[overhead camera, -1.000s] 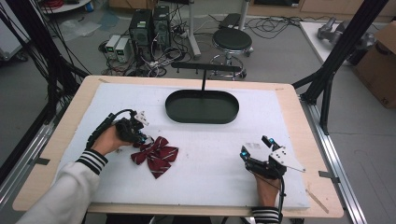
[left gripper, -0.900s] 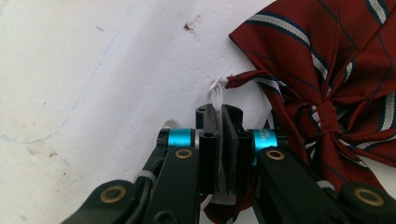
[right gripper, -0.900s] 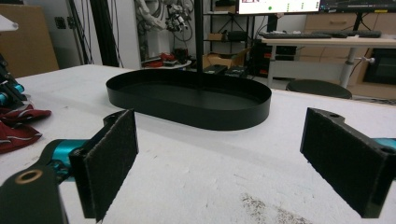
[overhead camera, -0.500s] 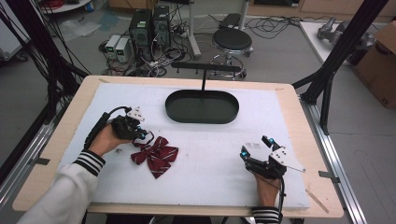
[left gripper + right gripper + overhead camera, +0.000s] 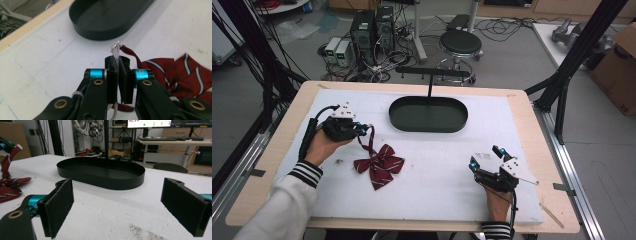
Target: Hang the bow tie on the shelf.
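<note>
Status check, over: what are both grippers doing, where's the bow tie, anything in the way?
Left gripper shut on bow tie strap, lifting it. Right gripper open, idle. Black tray beyond, nothing between.

You see a dark red fabric bow tie with thin white and navy stripes [image 5: 379,165] left of centre in the high view, its white elastic cord [image 5: 115,49] pale against it. Upper centre sits a matte black oval metal tray [image 5: 428,114]. Your cuffs, lower left, are white with black bands [image 5: 305,173].
</note>
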`<state>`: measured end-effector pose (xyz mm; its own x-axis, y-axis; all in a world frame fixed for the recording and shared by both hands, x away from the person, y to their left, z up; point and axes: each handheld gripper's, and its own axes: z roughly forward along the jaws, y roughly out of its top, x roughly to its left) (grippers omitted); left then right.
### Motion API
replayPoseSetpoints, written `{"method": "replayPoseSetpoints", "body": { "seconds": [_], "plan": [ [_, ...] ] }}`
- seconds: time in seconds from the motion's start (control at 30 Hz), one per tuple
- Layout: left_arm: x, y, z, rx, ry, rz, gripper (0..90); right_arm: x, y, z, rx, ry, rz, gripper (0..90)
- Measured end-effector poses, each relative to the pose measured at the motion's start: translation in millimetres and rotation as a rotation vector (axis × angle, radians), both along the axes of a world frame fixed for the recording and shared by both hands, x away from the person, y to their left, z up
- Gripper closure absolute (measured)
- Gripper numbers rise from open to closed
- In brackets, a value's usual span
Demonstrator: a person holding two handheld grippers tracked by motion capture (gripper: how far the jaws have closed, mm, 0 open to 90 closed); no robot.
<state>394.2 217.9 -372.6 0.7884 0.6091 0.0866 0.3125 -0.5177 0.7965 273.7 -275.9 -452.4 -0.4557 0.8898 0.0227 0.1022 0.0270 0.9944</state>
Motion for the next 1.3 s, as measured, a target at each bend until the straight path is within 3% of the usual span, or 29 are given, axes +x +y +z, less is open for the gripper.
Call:
{"method": "replayPoseSetpoints", "body": {
  "seconds": [0.33,0.63,0.87,1.3],
  "plan": [
    [3.9,-1.7,23.5,-0.163,-0.107,0.028,85.6,0.0,0.1,0.0,-0.002,-0.001,-0.001,10.3],
    [14.7,-18.7,44.1,-0.227,-0.170,0.023,85.6,0.0,-0.1,0.0,0.000,0.000,-0.001,10.3],
    [29.3,-31.4,56.8,-0.256,-0.192,0.025,85.6,-0.2,-0.1,-0.1,0.003,0.003,-0.002,10.4],
    [57.6,-60.9,74.1,-0.245,-0.217,0.011,85.6,-0.2,-0.1,0.0,0.006,0.004,-0.003,10.4]
  ]
}}
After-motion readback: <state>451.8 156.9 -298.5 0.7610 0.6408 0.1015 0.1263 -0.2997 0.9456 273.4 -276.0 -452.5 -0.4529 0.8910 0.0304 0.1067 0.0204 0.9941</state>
